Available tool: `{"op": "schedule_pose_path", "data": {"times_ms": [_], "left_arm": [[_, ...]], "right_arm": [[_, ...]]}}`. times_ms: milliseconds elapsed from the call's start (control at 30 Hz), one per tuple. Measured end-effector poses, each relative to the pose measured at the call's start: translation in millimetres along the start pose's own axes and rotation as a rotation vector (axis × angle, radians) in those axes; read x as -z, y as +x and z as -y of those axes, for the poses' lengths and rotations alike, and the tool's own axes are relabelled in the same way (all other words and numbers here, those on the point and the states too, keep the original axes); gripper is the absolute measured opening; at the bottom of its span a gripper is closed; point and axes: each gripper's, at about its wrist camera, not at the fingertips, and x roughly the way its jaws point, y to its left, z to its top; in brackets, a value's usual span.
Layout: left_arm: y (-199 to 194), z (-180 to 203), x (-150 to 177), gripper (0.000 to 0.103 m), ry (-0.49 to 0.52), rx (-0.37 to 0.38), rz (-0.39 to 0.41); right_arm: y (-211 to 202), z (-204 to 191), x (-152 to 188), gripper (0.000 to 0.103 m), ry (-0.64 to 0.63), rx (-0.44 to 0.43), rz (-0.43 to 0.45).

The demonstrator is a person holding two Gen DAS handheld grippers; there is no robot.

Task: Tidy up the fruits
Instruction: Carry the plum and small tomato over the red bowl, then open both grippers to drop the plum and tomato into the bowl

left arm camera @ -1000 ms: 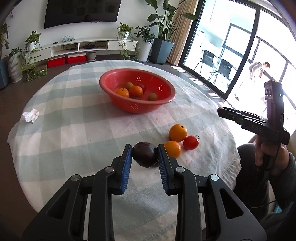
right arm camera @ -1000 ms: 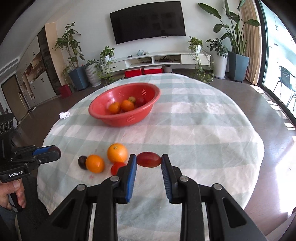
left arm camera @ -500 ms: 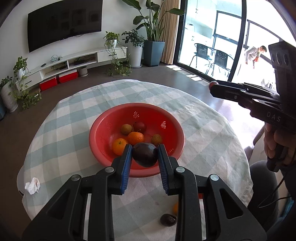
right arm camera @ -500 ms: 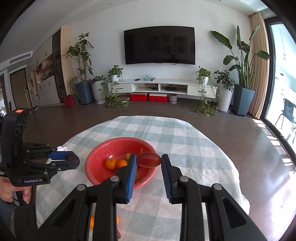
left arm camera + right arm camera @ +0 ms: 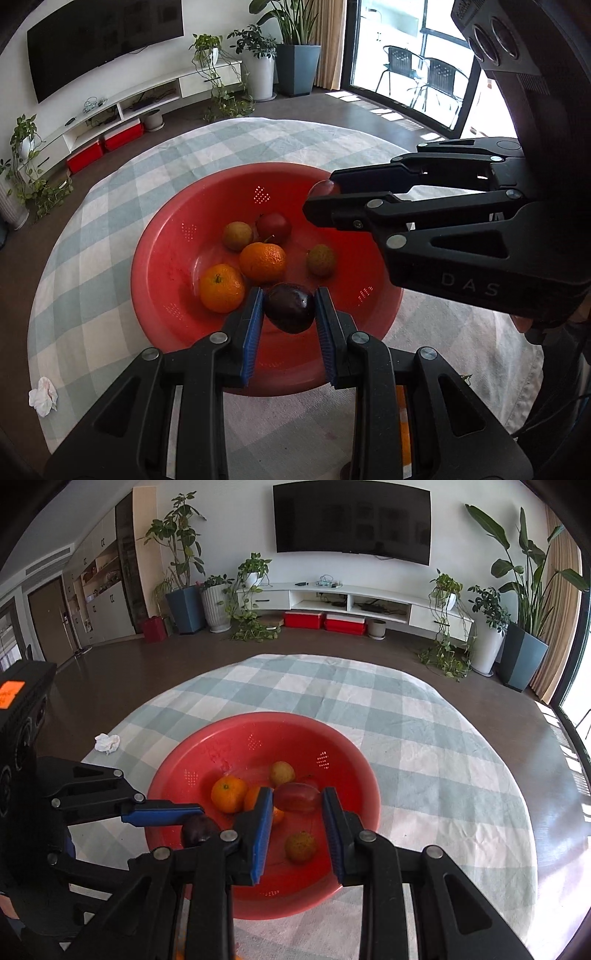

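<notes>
Checked-cloth table point(image 5: 424, 716), living room, TV point(image 5: 351, 520) top centre. Left claw point(image 5: 288, 308) clamps plum point(image 5: 290, 306); right claw point(image 5: 297, 799) pinches red fruit point(image 5: 295, 797), long axis crosswise, over bowl point(image 5: 207, 746).

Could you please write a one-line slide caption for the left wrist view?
Left gripper holds a dark plum over the red colander of fruit, right gripper alongside carrying a red fruit.
</notes>
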Motion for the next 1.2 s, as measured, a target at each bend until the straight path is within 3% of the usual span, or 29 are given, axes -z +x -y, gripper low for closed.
{"op": "schedule_pose_path", "data": {"times_ms": [333, 867, 1000, 1200], "left_arm": [[18.5, -2.6, 0.7, 0.026, 0.0, -0.004, -0.017], [19.6, -5.4, 3.5, 0.026, -0.009, -0.013, -0.006], [18.4, -5.0, 3.7, 0.027, -0.01, -0.015, -0.004], [16.5, -5.2, 4.1, 0.027, -0.011, -0.014, -0.002]], "right_arm": [[29.4, 3.6, 9.3, 0.03, -0.011, 0.012, -0.07], [38.1, 2.1, 14.4, 0.031, -0.034, 0.024, -0.092], [36.3, 2.6, 14.6, 0.041, -0.034, 0.026, -0.084], [33.1, 3.5, 15.4, 0.042, -0.033, 0.036, -0.076]]}}
